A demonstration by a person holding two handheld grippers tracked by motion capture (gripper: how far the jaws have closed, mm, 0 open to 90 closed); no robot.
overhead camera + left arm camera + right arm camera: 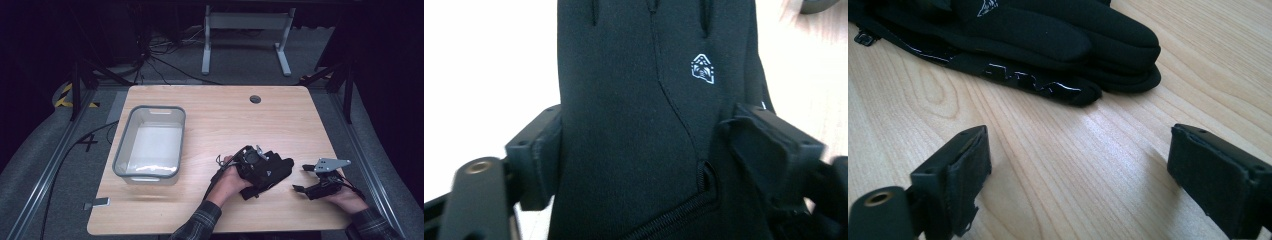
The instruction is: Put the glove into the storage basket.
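Here, item by item, one view after another.

High view. Pale wooden table (pixel 220 115); at its left a clear plastic tub with a grey rim (pixel 150 142). A pair of black fabric gloves (pixel 270 170) lies at the near right of the table, wrist end under the left gripper (pixel 252 162), which a hand holds over the pair from the left. The right gripper (pixel 302 179), with its grey three-cornered plate on top, sits just beside the gloves' fingertip end to the right, jaws pointing at them and standing apart with nothing between. Checked sleeves enter from the bottom edge.

Left gripper view. The black gloves (pixel 649 125), stitched seam down the middle and a small white logo (pixel 703 68) at upper right, lie lengthwise between the two black jaws. The left jaw sits at one flank of the pair and the right jaw at the other, both against the fabric: clamped across the gloves' width. Bright table surface shows on either side.

Right gripper view. The two jaws stand wide apart over bare wood grain (pixel 1073 165), holding nothing. The gloves' fingertips (pixel 1088 45), stacked one on the other, lie ahead of the jaws and clear of them, near but not touching; glossy grip print (pixel 1033 82) shows along the lower glove's edge.
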